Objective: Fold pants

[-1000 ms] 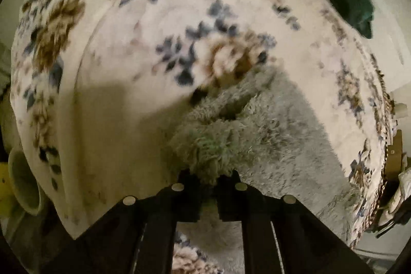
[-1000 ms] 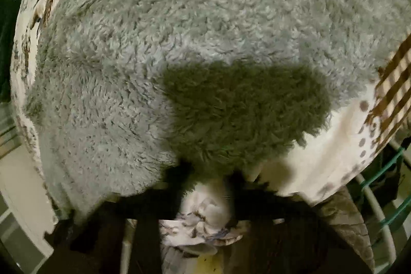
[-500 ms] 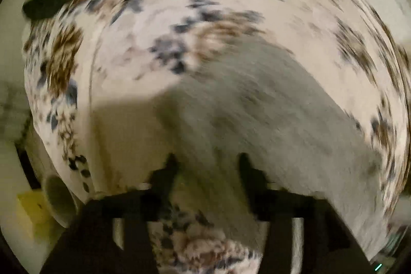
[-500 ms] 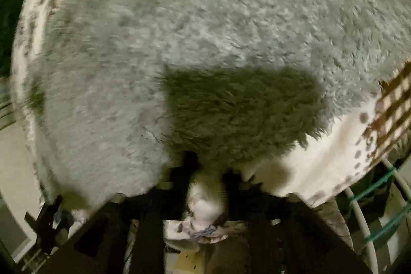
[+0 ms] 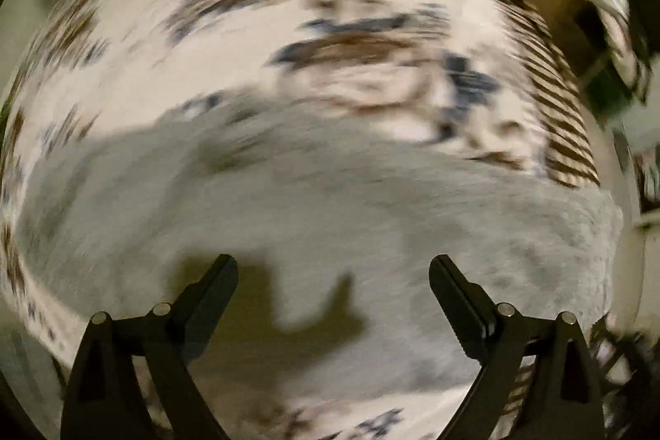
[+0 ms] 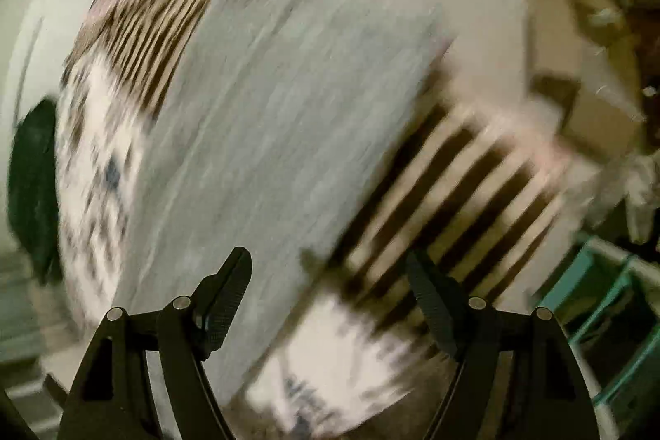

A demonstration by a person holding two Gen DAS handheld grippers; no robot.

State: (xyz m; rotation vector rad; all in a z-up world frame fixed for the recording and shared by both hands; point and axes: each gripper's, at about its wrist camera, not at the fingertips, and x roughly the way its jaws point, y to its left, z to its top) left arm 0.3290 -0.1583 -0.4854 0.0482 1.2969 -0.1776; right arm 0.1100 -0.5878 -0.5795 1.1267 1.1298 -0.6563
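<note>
Both grippers let go since a second ago. Left gripper (image 5: 333, 267) and right gripper (image 6: 328, 260) jaws opening, nothing between. Grey fluffy fleece pants (image 5: 330, 209) lie across floral cream bedspread (image 5: 247, 27), reaching striped edge. Fold laid; next grasp pending.

Left gripper (image 5: 333, 275) above grey fleece pants (image 5: 330, 201), jaws wide apart and opening, nothing between them. Black fingers (image 5: 214, 287) clear of the fabric, pads bare. Gripper's shadow cast on the fleece just ahead of the fingers. Pants spread flat in a broad band across the lower half of the view, lying on a cream blanket (image 5: 214, 40) with blue and brown flowers. Brown-striped border (image 5: 557, 118) of the blanket at the right, just beyond the pants' far edge. Heavy motion blur throughout; details beyond the blanket's edges too smeared to tell.
</note>
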